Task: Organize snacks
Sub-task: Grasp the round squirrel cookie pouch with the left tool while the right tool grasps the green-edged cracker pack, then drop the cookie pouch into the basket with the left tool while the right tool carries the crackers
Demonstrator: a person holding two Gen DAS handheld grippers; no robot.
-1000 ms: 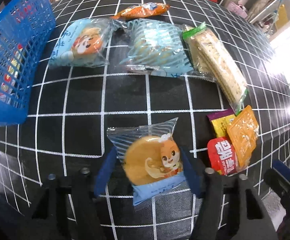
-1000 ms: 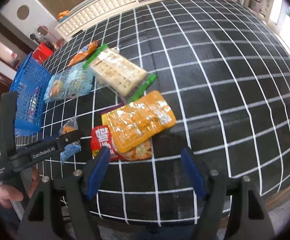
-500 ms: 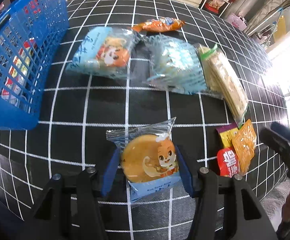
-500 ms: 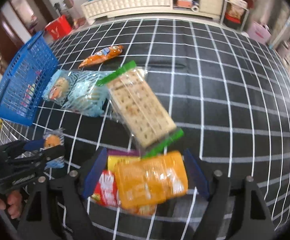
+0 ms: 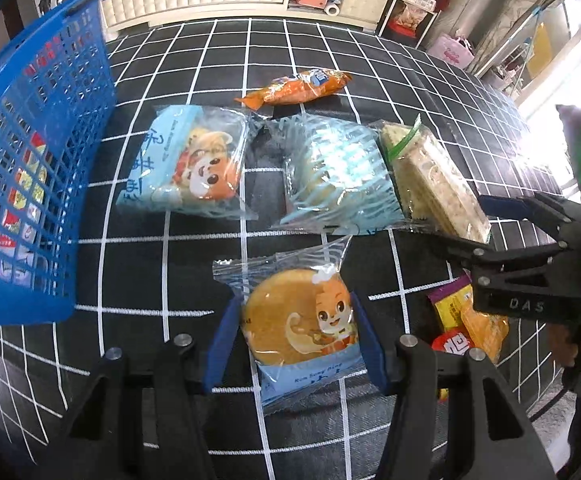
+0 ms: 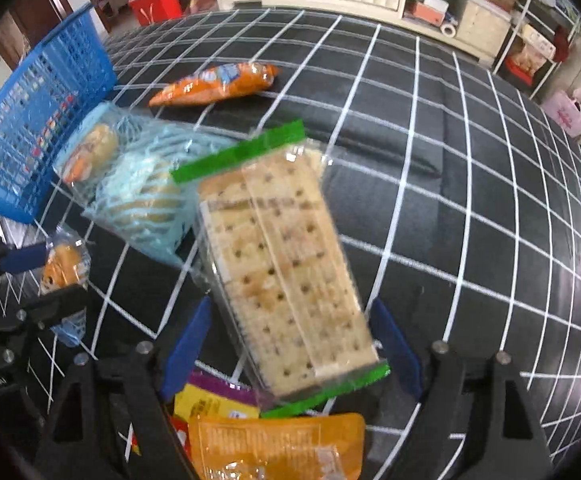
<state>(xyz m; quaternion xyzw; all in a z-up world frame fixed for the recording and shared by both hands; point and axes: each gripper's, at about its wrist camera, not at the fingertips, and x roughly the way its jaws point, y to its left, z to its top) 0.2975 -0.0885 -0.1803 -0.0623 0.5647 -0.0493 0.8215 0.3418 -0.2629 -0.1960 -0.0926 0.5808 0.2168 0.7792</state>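
Observation:
My left gripper (image 5: pixel 296 340) is shut on a clear-and-blue packet with a round cake and a cartoon figure (image 5: pixel 298 320), both blue pads pressing its sides. From the right wrist view the same packet (image 6: pixel 64 264) shows at the left. My right gripper (image 6: pixel 290 344) straddles the near end of a long cracker pack with green ends (image 6: pixel 282 264). Its jaws are closing, with a gap left on each side of the pack. A blue mesh basket (image 5: pixel 30 160) holding several small packets stands at the left.
On the black grid-patterned cloth (image 5: pixel 370 60) lie a blue cartoon packet (image 5: pixel 190 164), a blue striped packet (image 5: pixel 334 168) and a long orange packet (image 5: pixel 298 86). Close under the right gripper lie an orange pouch (image 6: pixel 274 448), a purple-yellow packet (image 6: pixel 210 400) and a red packet (image 5: pixel 454 342).
The left jaws closed in on the cake packet, and the basket now looms nearer. The right gripper rolled and moved from the orange pouch to over the cracker pack.

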